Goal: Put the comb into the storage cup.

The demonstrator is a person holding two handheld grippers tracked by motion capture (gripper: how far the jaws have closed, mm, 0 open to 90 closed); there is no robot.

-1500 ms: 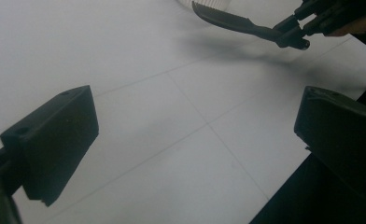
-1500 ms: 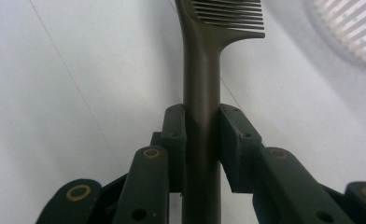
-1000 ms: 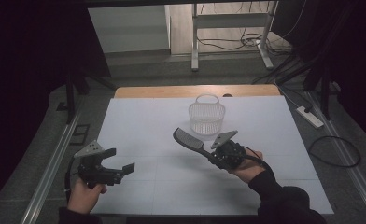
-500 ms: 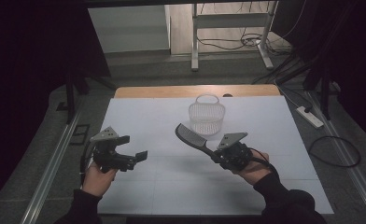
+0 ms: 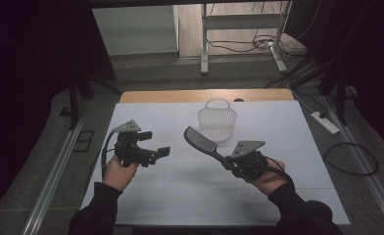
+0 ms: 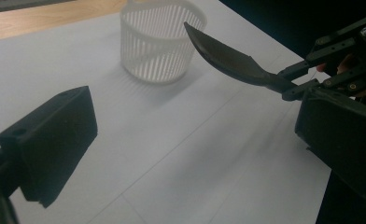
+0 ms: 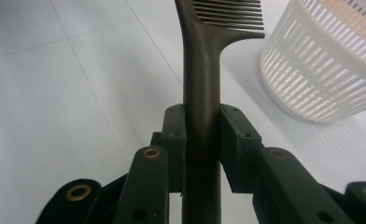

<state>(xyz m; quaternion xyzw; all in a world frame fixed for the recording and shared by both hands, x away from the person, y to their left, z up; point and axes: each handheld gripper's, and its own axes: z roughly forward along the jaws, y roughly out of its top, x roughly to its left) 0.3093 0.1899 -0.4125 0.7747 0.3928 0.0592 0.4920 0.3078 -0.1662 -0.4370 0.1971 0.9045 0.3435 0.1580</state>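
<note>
A black comb point(image 5: 200, 139) is held by its handle in my right gripper point(image 5: 228, 162), toothed end raised and pointing up-left toward a white slatted basket point(image 5: 217, 122). In the right gripper view both pads of that gripper point(image 7: 202, 135) press on the comb's handle point(image 7: 200, 93), with the basket point(image 7: 326, 60) just right of the teeth. My left gripper point(image 5: 161, 152) hovers over the left half of the table, open, aimed at the comb. From the left gripper view its jaws point(image 6: 195, 140) stand wide apart with nothing between them, and the comb point(image 6: 228, 53) and basket point(image 6: 158, 42) lie ahead.
A white sheet point(image 5: 180, 196) covers the table, and a wooden strip point(image 5: 180, 95) shows at its far edge. A power strip point(image 5: 324, 122) and cables lie on the floor to the right. Metal frame legs point(image 5: 204, 44) stand beyond the table.
The left hand has carried its open gripper rightward and a little up, from the table's left edge toward the middle. The right gripper and comb have barely shifted.
</note>
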